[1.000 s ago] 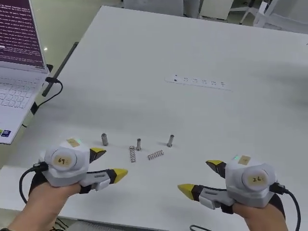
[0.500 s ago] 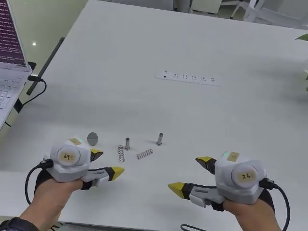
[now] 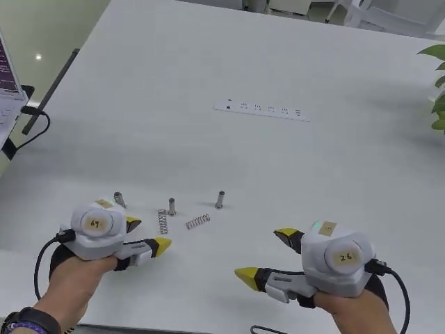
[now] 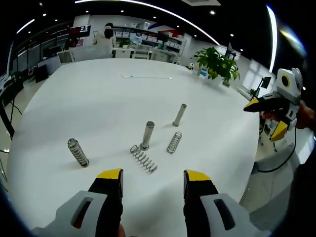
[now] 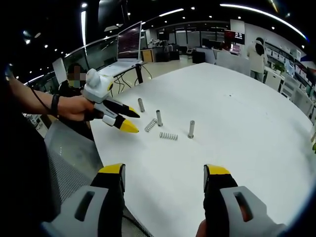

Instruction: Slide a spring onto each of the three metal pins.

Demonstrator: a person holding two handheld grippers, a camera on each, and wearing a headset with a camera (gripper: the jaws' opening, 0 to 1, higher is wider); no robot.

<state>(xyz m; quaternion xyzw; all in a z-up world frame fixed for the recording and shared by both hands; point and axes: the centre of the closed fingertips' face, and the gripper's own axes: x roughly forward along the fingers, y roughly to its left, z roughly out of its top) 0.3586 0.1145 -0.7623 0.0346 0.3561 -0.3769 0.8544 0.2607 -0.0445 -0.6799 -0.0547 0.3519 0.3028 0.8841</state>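
Three short metal pins stand in a row on the white table. The left pin (image 3: pixel 118 200) (image 4: pixel 78 152) wears a spring. The middle pin (image 3: pixel 172 206) (image 4: pixel 147 135) and the right pin (image 3: pixel 220 200) (image 4: pixel 179 114) are bare. Two loose springs lie just in front of them, one (image 3: pixel 163 221) (image 4: pixel 143 159) at the left and one (image 3: pixel 198 221) (image 4: pixel 174 142) at the right. My left gripper (image 3: pixel 147 233) (image 4: pixel 153 174) is open and empty, its tips just short of the left loose spring. Farther right, my right gripper (image 3: pixel 263 253) (image 5: pixel 167 170) is open and empty, well off from the pins.
A white power strip (image 3: pixel 262 110) lies farther back on the table. A laptop corner (image 3: pixel 5 73) and a black cable (image 3: pixel 35 115) sit past the left edge. Plant leaves (image 3: pixel 437 90) show at the right. The table's front edge runs just under both hands.
The head camera has panned right, so everything sits further left in the picture. My left gripper has edged closer to the pins and springs. Both grippers stay open.
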